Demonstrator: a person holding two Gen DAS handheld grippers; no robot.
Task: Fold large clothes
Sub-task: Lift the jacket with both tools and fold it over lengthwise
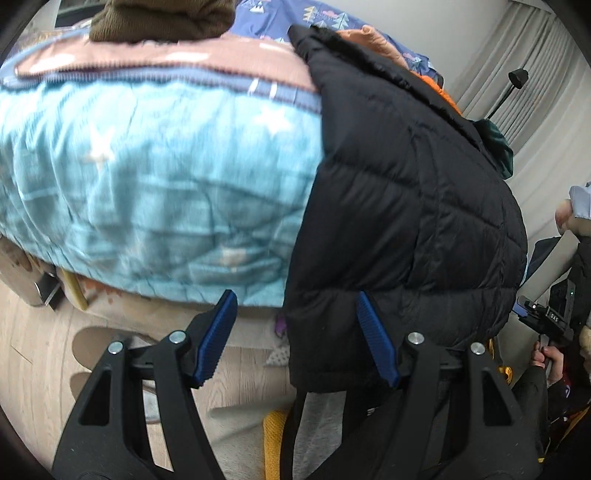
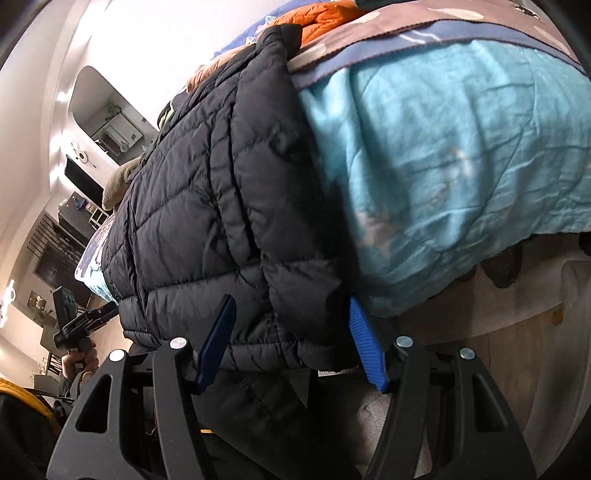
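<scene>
A black quilted puffer jacket (image 1: 399,206) hangs over the edge of the bed, its hem near the floor; it also shows in the right wrist view (image 2: 207,206). My left gripper (image 1: 295,336) is open at the jacket's lower left corner, and the hem edge lies between the blue pads (image 1: 216,339). My right gripper (image 2: 291,339) is open around the jacket's lower right hem, with fabric between its blue pads (image 2: 364,343). Neither is closed on the cloth.
The bed carries a light blue star quilt (image 1: 147,177) and a pink-and-blue blanket (image 1: 147,62). An orange garment (image 2: 321,14) and a brown one (image 1: 162,18) lie on top. Wooden floor (image 1: 33,350) below. Curtains (image 1: 535,74) at right.
</scene>
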